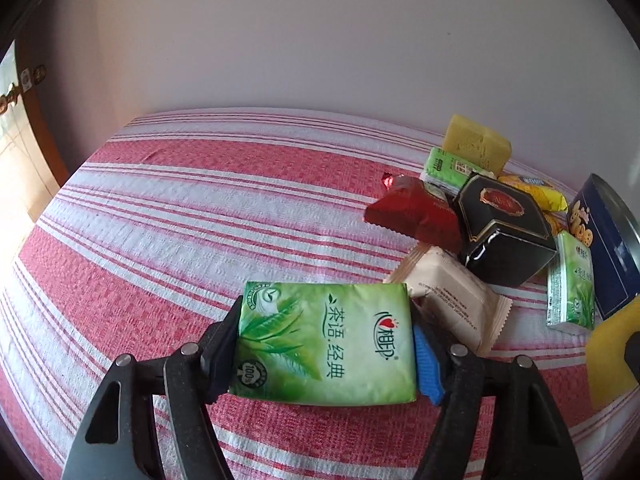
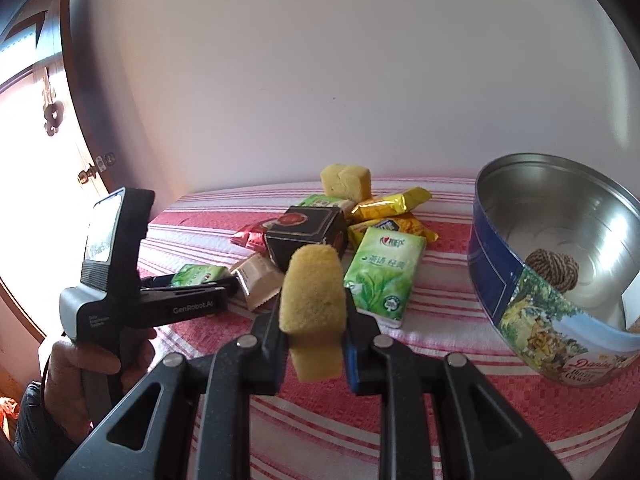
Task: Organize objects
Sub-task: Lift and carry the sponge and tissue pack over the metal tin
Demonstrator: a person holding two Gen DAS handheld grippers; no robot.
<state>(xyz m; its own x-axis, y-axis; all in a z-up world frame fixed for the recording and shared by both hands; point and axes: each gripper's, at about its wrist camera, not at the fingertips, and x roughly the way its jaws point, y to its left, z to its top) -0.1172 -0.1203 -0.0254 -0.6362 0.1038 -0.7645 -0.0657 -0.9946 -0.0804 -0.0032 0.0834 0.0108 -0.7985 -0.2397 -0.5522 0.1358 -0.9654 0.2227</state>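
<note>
Above the striped surface's near edge, my left hand-held gripper (image 1: 326, 346) clamps a green tissue pack (image 1: 326, 344); my right hand-held gripper (image 2: 314, 316) pinches a yellow sponge block (image 2: 314, 300), probably bound next for the blue round cookie tin (image 2: 496, 280).

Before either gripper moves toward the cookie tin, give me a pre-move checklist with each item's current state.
1. Left gripper has a firm hold on the green tissue pack: ok, both fingers press its sides.
2. Right gripper holds the yellow sponge: ok, squeezed between the fingers.
3. Cookie tin is open: ok, no lid on it.
4. Room inside the tin: ok, only a twine ball and a white slip show.
5. Sponge's route to the tin is free: ok, only bare striped cloth between.
6. Second tissue pack standing stably: cannot tell.
</note>
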